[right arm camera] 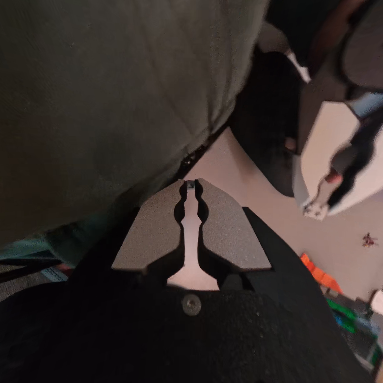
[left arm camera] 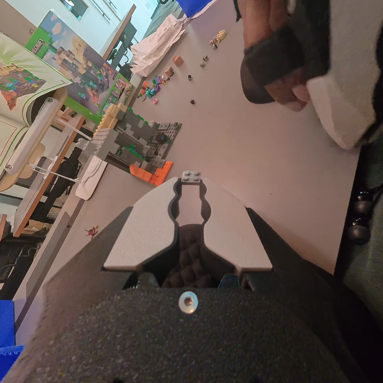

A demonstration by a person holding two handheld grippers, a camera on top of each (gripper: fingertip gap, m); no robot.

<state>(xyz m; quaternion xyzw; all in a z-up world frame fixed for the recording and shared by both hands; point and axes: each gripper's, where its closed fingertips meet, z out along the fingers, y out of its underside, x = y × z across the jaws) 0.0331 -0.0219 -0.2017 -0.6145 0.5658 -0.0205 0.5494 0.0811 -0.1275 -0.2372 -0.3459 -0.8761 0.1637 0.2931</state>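
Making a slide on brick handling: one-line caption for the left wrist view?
Left tool pinches a small grey studded plate above the table, near a part-built brick model.

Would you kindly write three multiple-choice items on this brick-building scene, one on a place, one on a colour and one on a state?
1. Where do the orange bricks lie?
A. At the near corner of the brick model
B. Among the white paper bags
C. Inside the set box

2. What colour is the small plate in the left gripper?
A. Orange
B. Light grey
C. Green

3. How is the right gripper?
A. Wide open
B. Out of view
C. Shut on a tiny piece

Answers: 1 A, the orange sits at the model's edge nearest the left gripper. 2 B, the studded plate between the tips is pale grey. 3 C, the right wrist view shows its tips pinching a small dark piece.
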